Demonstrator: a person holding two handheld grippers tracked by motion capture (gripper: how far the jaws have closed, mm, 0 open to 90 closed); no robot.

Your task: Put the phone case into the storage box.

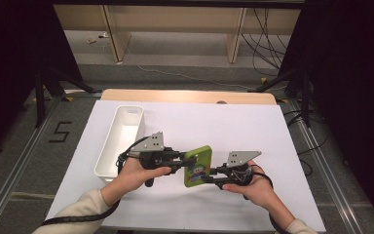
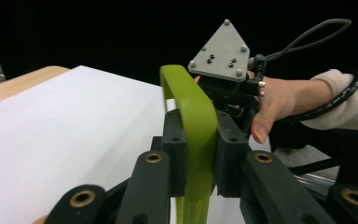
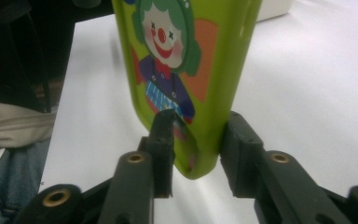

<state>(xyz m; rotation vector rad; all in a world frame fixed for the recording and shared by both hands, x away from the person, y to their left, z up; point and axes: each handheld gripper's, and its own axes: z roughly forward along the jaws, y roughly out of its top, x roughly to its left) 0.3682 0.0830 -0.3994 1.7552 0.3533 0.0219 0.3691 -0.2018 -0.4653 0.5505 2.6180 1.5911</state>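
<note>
The left gripper [image 1: 182,161] clamps the green case [image 1: 197,166] on edge mid-table, so its far end sticks out for the right gripper [image 1: 209,177], whose jaws straddle it, apparently touching. The white bin [image 1: 108,156] at 9 o'clock looks empty.

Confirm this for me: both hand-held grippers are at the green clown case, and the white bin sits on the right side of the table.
One thing is wrong: the white bin sits on the left side of the table, beside the left hand-held gripper, as the high view shows. The rest stands: the left hand-held gripper and the right hand-held gripper are both at the green clown case.
</note>
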